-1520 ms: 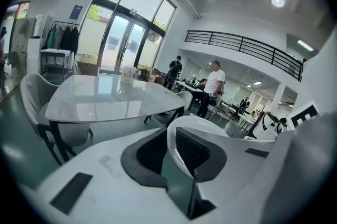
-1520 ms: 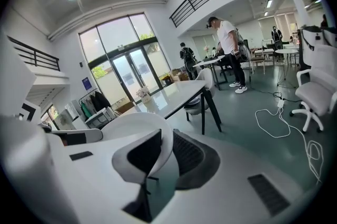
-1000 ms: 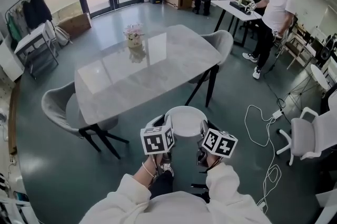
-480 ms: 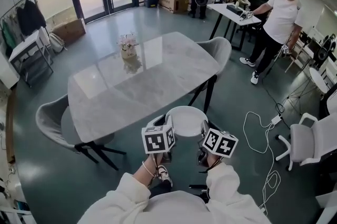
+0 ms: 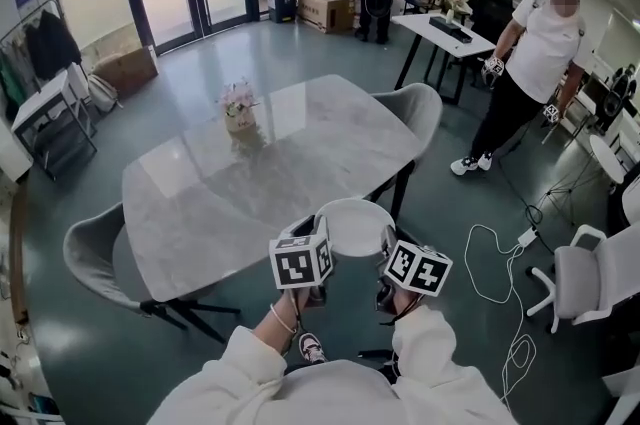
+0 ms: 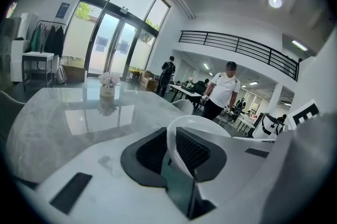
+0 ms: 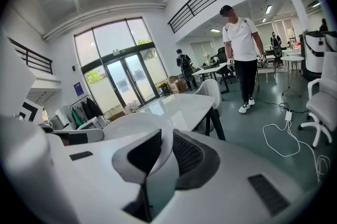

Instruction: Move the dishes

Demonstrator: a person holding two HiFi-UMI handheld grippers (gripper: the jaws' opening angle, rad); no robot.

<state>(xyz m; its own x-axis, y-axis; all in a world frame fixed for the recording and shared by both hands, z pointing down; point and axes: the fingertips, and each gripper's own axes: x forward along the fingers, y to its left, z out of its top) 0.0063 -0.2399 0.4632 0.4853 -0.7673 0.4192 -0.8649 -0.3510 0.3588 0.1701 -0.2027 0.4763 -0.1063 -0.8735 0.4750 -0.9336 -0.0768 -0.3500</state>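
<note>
While carried in mid-air, the white dish [image 5: 355,225] hangs between the left gripper [image 5: 320,248], clamped on its left rim, and the right gripper [image 5: 384,251], clamped on its right rim. Beyond it, the grey table [image 5: 230,183] has drawn nearer over the last second, so set-down likely approaches.

White dish [image 5: 355,225]; grey marbled table [image 5: 220,193]; grey chair [image 5: 415,108]; teal floor [image 5: 185,73].
</note>
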